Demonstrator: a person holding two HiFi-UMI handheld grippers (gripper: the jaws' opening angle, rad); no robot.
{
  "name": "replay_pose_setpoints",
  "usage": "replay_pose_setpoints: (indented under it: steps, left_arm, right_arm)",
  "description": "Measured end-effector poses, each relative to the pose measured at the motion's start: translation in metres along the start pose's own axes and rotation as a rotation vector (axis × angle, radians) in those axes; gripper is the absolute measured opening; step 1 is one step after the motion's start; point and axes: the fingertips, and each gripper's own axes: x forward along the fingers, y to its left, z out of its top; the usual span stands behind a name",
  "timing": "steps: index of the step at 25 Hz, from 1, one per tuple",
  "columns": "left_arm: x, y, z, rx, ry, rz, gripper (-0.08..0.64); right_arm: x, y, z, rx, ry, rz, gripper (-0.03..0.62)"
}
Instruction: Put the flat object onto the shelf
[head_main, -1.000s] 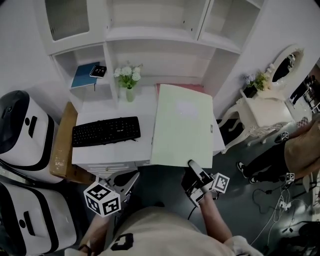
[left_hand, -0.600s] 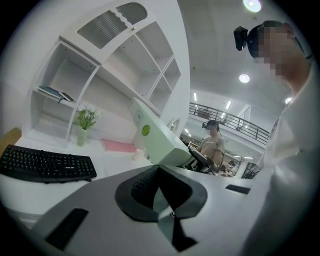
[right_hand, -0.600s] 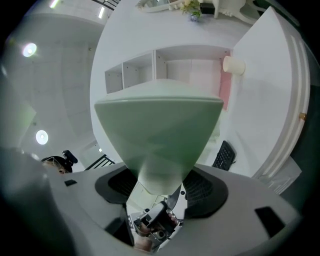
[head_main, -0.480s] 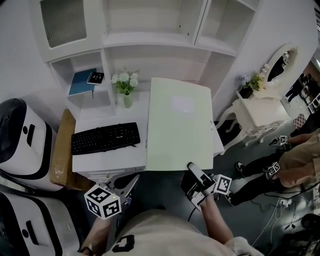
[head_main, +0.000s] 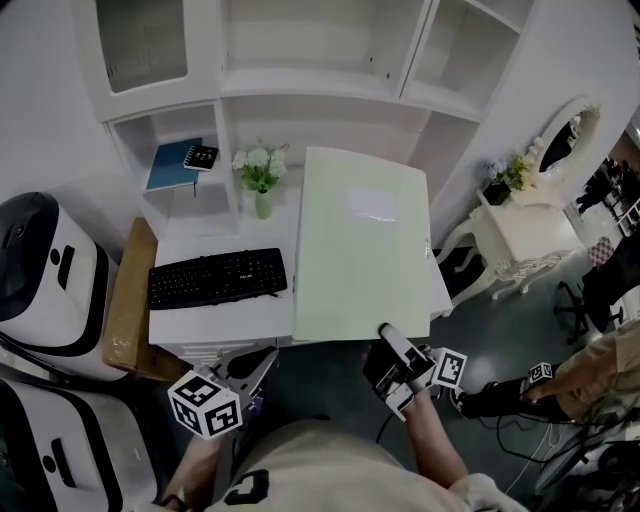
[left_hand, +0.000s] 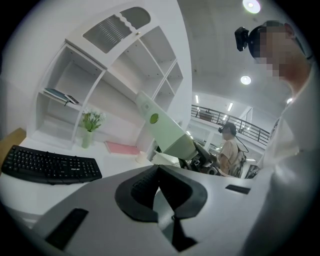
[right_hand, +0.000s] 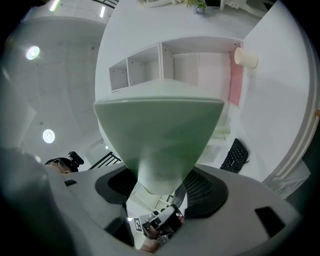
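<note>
- Gripping the near edge of the flat green folder (head_main: 360, 250), the right claw (head_main: 385, 333) is closed on it. In the right gripper view the folder fills the space between the two pads and widens away from them.
- Low at the front edge of the white worktop (head_main: 225, 308), the left claw (head_main: 265, 355) has its jaws together, with nothing between them.
- The folder is in the air and slanted: its near edge is low at the right claw, and its far edge is higher, toward the white shelf unit (head_main: 300, 85). In the head view it covers the right part of the worktop. It is not yet on any shelf.
- A pale label (head_main: 372, 205) is on the folder's face, and the left gripper view shows a round green sticker (left_hand: 154, 118) on its spine.
- A black keyboard (head_main: 217, 277) lies on the left part of the worktop. In the head view its right end comes near the folder's left edge.
- Behind the keyboard, a small vase with white flowers (head_main: 260, 180) stands upright at the back of the worktop.
- A pink flat thing (left_hand: 122, 148) lies on the worktop to the right of the vase, as the left gripper view shows.
- Farther back, in the low left bay of the shelf unit, a blue notebook (head_main: 172, 165) lies with a small dark object (head_main: 201, 156) on its corner.
- A brown cardboard piece (head_main: 128, 295) is at the left side of the worktop, and a white dressing table (head_main: 520, 235) with an oval mirror (head_main: 570, 130) stands to the right.
</note>
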Motion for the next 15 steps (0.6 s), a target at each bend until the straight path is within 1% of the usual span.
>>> replay_pose_setpoints:
  steps: [4, 10, 15]
  left_arm:
    - [-0.001, 0.0, 0.002, 0.004, -0.001, 0.004, 0.014]
    - [0.001, 0.0, 0.004, 0.008, 0.006, 0.004, 0.014]
    - [0.002, -0.004, 0.005, 0.012, 0.007, 0.006, 0.014]
  right_arm:
    - [0.005, 0.006, 0.001, -0.015, 0.012, 0.012, 0.295]
    - [0.012, 0.017, 0.004, 0.0, 0.015, 0.055, 0.295]
    - [0.017, 0.029, 0.01, -0.013, 0.029, 0.075, 0.295]
